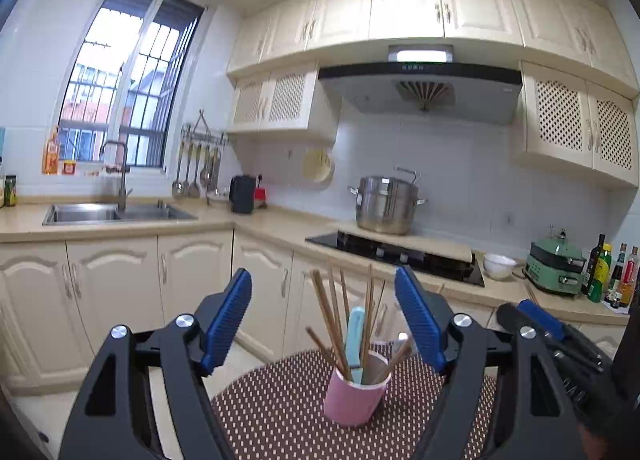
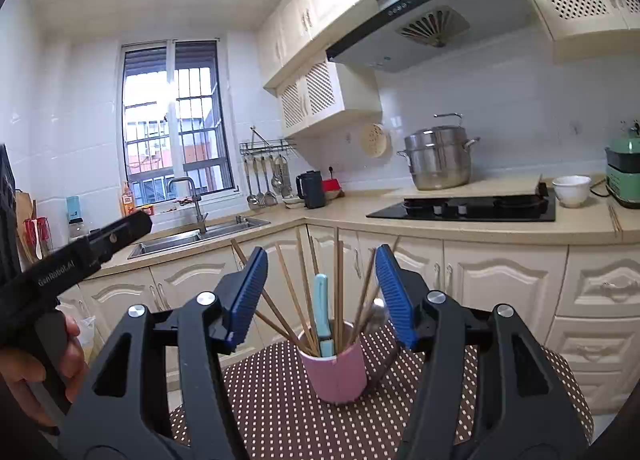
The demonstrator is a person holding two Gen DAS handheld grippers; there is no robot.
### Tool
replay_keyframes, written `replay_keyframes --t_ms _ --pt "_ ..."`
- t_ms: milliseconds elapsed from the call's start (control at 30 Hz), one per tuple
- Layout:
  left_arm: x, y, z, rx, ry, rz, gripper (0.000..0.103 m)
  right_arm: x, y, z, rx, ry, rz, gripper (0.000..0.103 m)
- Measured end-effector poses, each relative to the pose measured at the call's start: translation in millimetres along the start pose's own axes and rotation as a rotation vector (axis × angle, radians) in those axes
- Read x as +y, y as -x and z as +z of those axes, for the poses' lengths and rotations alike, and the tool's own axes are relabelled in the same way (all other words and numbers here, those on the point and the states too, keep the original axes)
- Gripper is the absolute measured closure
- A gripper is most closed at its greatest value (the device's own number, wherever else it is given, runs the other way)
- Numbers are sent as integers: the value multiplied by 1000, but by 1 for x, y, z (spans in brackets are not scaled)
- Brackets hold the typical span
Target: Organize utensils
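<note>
A pink cup (image 1: pixel 355 400) (image 2: pixel 335 374) stands on a brown dotted mat (image 1: pixel 280 412) (image 2: pixel 280 412). It holds several wooden chopsticks (image 1: pixel 330 312) (image 2: pixel 339 292), a light blue handled utensil (image 1: pixel 354 336) (image 2: pixel 322 312) and a metal spoon (image 1: pixel 401 340) (image 2: pixel 378 312). My left gripper (image 1: pixel 324 292) is open and empty, just in front of the cup. My right gripper (image 2: pixel 322 266) is open and empty, its fingers to either side of the chopsticks' upper ends. The right gripper's body shows at the right of the left wrist view (image 1: pixel 540 320).
Behind the mat runs an L-shaped counter with a sink (image 1: pixel 116 212) (image 2: pixel 200 234), a black hob (image 1: pixel 400 256) (image 2: pixel 464 206) with a steel pot (image 1: pixel 386 204) (image 2: pixel 438 160), a white bowl (image 1: pixel 498 264) (image 2: pixel 571 189), a green cooker (image 1: pixel 554 266) and bottles (image 1: pixel 612 276).
</note>
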State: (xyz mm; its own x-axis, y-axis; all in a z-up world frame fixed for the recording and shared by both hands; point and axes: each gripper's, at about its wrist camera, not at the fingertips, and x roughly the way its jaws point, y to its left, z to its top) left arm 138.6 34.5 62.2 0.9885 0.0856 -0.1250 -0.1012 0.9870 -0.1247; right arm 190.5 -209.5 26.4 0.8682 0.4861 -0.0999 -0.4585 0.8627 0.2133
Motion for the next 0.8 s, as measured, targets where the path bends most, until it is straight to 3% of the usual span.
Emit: replay_keyframes --t_ms 267,433,600,800 --pt "-5 -19 -18 113 -23 -7 30 -23 -18 -22 145 -44 -103 44" --pt "5 -42 -33 118 3 42 30 -52 -46 -45 233 -86 -187 44" --pt "30 -75 -53 143 48 111 30 -87 -104 -83 394 -157 -238 44" --pt "67 -132 -84 263 126 160 30 -109 -176 -122 539 -228 -236 44"
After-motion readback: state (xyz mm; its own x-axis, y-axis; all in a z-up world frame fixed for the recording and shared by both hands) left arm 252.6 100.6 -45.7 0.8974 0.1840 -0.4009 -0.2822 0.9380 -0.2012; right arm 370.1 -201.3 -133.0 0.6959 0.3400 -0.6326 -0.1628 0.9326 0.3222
